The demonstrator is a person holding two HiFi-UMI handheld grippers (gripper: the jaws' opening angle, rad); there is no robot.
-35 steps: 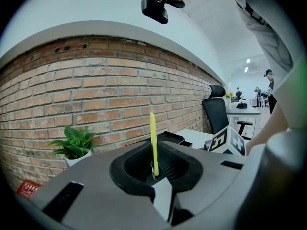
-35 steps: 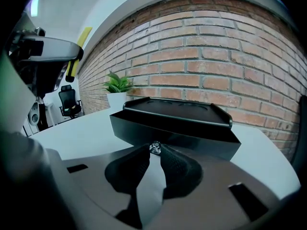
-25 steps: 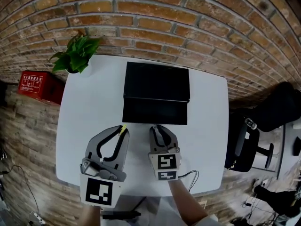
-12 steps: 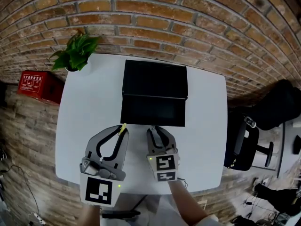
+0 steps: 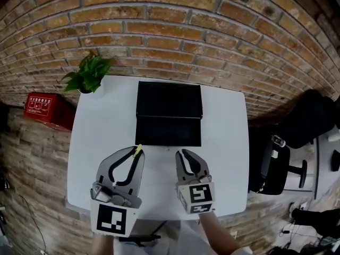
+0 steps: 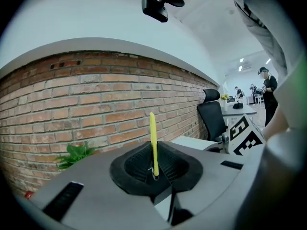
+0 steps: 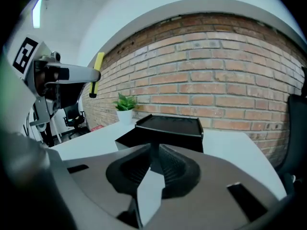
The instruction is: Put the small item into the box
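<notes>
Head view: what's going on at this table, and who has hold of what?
A person holds a tool in each hand over the white table. The left tool is shut on a thin yellow stick, which stands up from its tips. The right tool is shut and empty. Both hover on the near side of the black box, which looks open with its lid folded back. The stick is not yet in the box. A potted plant stands at the table's far left corner.

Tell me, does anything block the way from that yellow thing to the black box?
Nothing visible does. Only bare white table lies between the yellow item in the left tool and the black box; the right tool is beside that path.
</notes>
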